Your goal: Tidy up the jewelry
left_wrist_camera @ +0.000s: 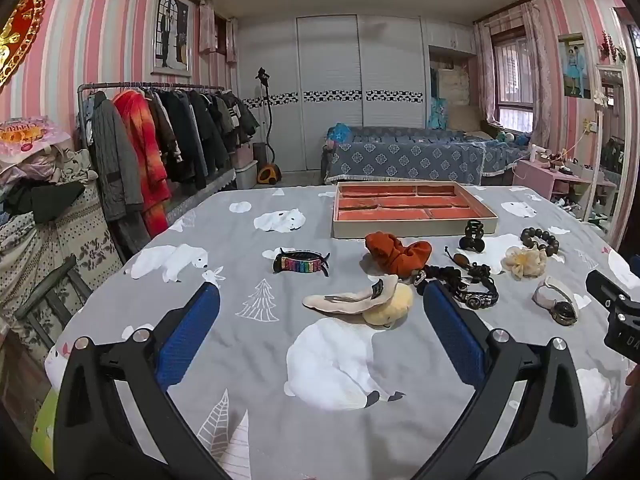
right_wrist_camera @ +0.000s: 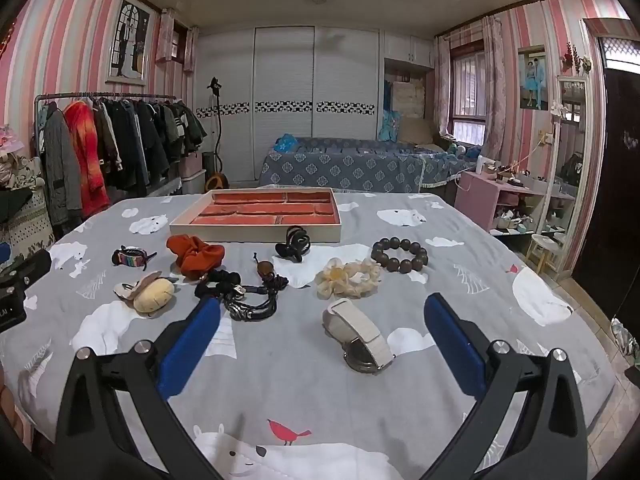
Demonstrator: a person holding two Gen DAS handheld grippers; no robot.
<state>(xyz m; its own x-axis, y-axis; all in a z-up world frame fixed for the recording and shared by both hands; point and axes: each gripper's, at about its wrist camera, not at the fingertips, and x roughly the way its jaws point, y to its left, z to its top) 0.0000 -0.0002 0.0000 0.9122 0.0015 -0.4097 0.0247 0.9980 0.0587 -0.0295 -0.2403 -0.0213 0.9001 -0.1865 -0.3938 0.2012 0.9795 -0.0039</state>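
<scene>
Both grippers hover wide open and empty — left gripper (left_wrist_camera: 322, 312), right gripper (right_wrist_camera: 322, 322). The white-strapped watch (right_wrist_camera: 362, 338) lies between the right's fingers; the tray (right_wrist_camera: 256, 229) sits at twelve o'clock.

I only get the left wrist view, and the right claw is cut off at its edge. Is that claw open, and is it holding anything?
Observer: The right claw is wide open and holds nothing.
Operator: What lies nearest in front of it?
Observer: The watch, on its side on the sheet, in line with the gap between the fingers and touched by neither.
Operator: The beads and the flower overlap in my view. Are they touching?
Observer: No. The bead bracelet lies apart from the flower scrunchie, with bare sheet between them.
</scene>
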